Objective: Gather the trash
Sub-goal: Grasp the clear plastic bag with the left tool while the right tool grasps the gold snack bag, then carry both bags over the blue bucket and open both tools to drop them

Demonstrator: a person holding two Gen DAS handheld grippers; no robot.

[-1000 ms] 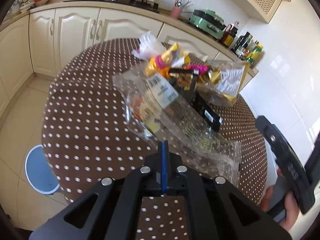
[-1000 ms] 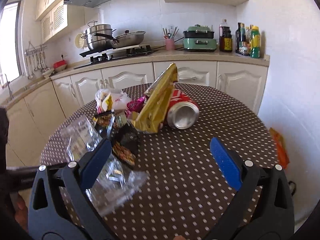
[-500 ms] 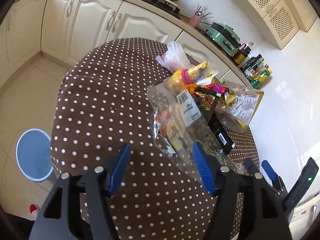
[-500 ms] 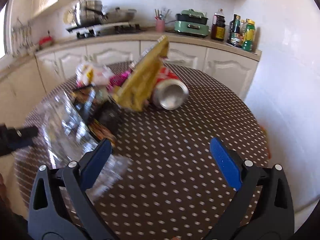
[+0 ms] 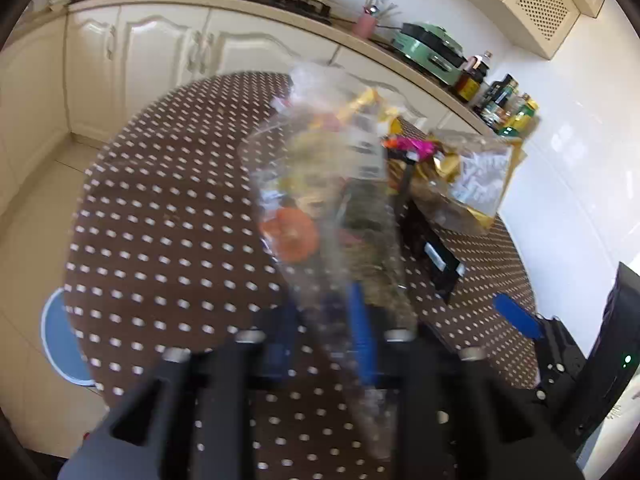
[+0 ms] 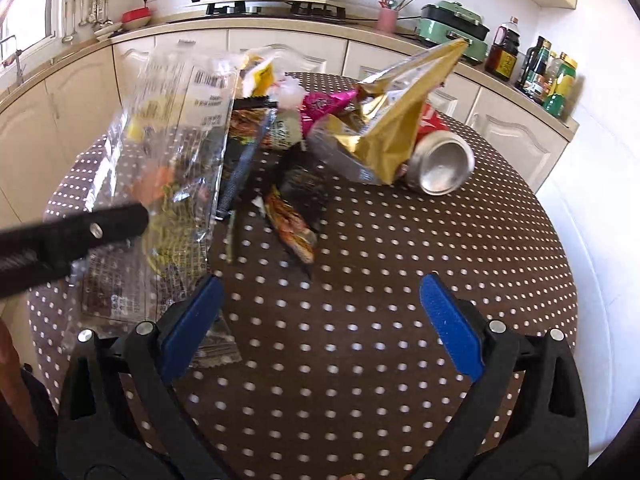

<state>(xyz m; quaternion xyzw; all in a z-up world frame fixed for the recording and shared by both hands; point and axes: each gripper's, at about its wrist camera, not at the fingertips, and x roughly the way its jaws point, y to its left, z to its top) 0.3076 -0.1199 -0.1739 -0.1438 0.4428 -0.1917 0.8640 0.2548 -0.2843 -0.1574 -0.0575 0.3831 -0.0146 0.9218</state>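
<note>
Clear plastic wrapper point(image 5: 332, 208) w/ barcode label sits between the blue pads point(image 5: 362, 336) of the left claw point(image 5: 320, 332); its jaws are closing on the wrapper's near end, and the sheet stands lifted up off the tabletop point(image 5: 168, 208), blurred in the left view. Right view shows the same wrapper at left w/ a black finger of the left claw across it. Right claw point(image 6: 320, 316) has its jaws wide apart, nothing between them, over bare brown polka-dot cloth. Rest of the trash is piled mid-tabletop: gold foil bag point(image 6: 396, 108), crushed red can point(image 6: 440, 164) on its side touching the bag, pink wrapper point(image 6: 324, 104) and dark snack packet point(image 6: 296, 208) just beside. Blue round bin point(image 5: 60, 340) on the floor, left of the tabletop. Kitchen counter behind carries green cooker point(image 6: 452, 24), bottles point(image 6: 536, 68), pans on stove.
</note>
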